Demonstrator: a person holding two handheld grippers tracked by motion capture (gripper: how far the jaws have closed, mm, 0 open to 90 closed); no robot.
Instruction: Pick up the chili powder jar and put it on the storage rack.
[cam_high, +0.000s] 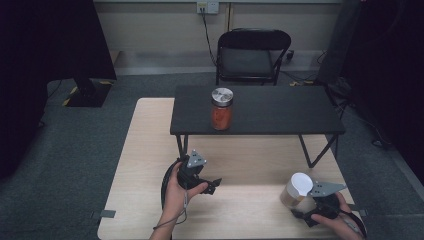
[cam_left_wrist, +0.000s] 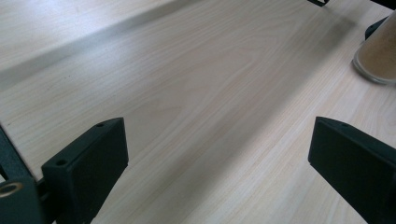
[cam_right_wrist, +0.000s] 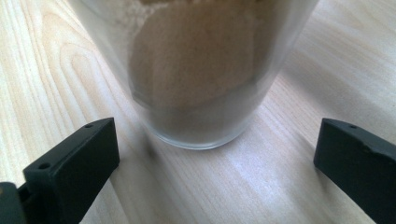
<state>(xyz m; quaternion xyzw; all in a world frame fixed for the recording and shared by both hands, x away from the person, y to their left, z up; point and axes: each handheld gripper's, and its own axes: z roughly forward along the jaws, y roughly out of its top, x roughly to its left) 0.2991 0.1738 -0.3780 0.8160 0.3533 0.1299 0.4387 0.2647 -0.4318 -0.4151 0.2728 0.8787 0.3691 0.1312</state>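
Two jars, neither gripped yet: our right hand-held gripper sits released around the powder jar near the desk's right front corner; left hand-held gripper released, empty; red jar untouched on the black shelf.

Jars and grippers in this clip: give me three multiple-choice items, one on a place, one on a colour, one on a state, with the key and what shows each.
1. Where does the jar with red contents stand?
A. on the black raised shelf
B. on the folding chair
C. on the carpet

2. What colour is the lid of the jar with brown powder?
A. red
B. white
C. black

3. How do the right gripper's jaws stand?
A. shut on the jar
B. shut on nothing
C. open, the jar just ahead of them

Key: 1 A, the high view shows it upright on the shelf. 2 B, the lid shows white from above. 3 C, the right gripper view shows both jaws wide apart, clear of the glass.
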